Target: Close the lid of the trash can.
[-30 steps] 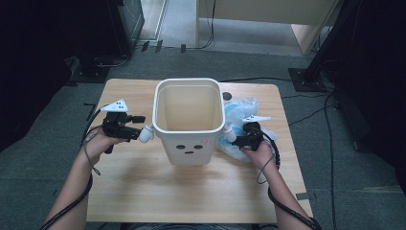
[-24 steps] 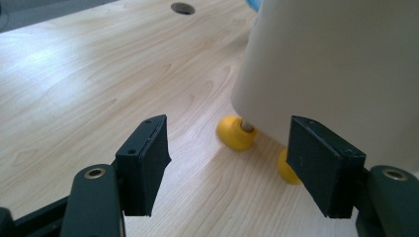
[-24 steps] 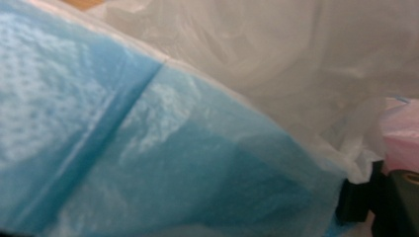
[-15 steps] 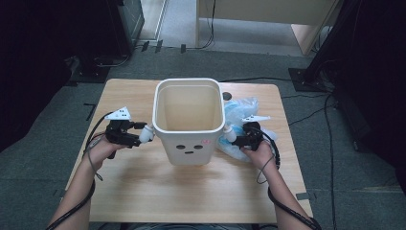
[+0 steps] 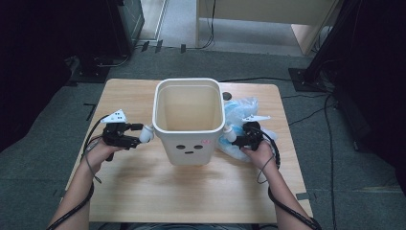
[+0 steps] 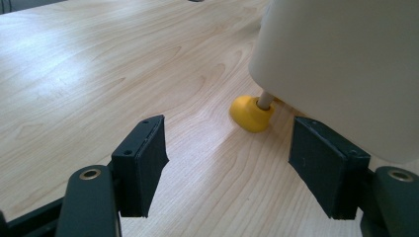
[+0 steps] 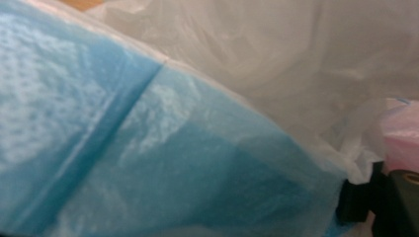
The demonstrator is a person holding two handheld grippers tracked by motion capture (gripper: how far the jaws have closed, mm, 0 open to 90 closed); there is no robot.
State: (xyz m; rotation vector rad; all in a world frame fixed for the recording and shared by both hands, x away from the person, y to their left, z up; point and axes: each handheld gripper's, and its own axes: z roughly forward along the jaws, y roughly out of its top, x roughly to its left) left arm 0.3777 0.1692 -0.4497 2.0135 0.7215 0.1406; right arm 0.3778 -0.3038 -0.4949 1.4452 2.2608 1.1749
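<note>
Bags [image 5: 242, 112], blue and crinkly, lie just right of the bin [image 5: 188, 120]; your right claw [image 5: 234, 136] pinches them, your left claw [image 5: 143, 135] gapes empty, so lift slowly without bumping the bin.

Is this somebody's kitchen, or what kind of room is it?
Probably a lab or workshop, not a kitchen. A lone wooden table stands on grey carpet, cables trail over the floor, and dark equipment stands surround it.

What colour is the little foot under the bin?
The foot is yellow, and it shows best in the left gripper view, under the cream bin.
</note>
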